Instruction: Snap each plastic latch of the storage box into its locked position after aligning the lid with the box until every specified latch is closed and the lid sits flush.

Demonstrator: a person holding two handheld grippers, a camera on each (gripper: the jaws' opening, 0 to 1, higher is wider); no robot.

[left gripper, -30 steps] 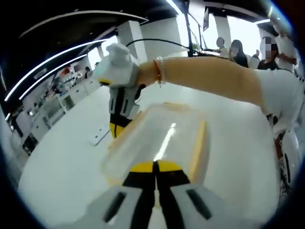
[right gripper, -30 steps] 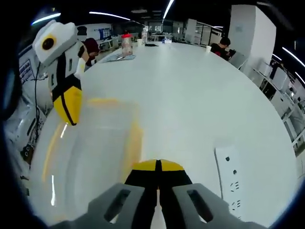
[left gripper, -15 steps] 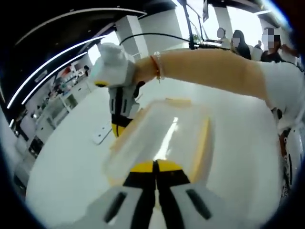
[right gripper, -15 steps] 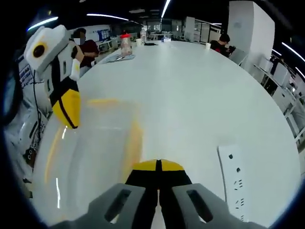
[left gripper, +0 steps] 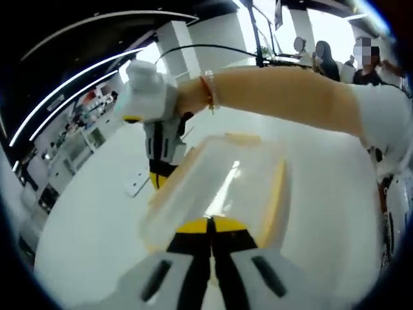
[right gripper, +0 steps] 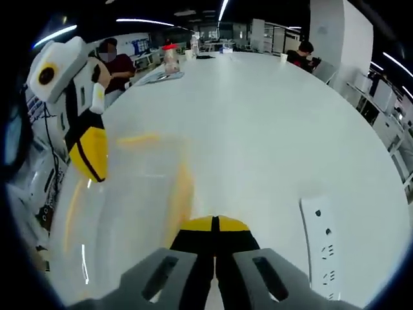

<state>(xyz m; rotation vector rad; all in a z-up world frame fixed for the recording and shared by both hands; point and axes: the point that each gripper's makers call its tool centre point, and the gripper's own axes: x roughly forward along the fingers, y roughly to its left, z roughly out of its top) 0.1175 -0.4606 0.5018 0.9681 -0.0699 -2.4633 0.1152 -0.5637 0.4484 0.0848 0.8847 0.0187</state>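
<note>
A clear storage box (left gripper: 222, 184) with a clear lid lies on the white table (left gripper: 84, 219). Yellow latches run along its right side (left gripper: 277, 194), its far end (left gripper: 242, 137) and its left side. My left gripper (left gripper: 210, 224) is shut, its yellow tips at the box's near edge. A bare arm (left gripper: 277, 97) holds my right gripper (left gripper: 159, 179), tip down at the box's left edge. In the right gripper view the box (right gripper: 122, 206) lies to the left, a yellow latch (right gripper: 184, 190) beside my shut right gripper (right gripper: 215, 223). The left gripper (right gripper: 90, 169) hangs over the box's far side.
A white power strip (right gripper: 321, 248) lies on the table to the right of my right gripper and also appears as a power strip (left gripper: 137, 184) beyond the box. A red-lidded jar (right gripper: 170, 59) stands far back. People sit at the table's far edges.
The right gripper has drifted slightly left along the box's edge in the left gripper view. Both views have shifted a little. Both grippers stay shut.
</note>
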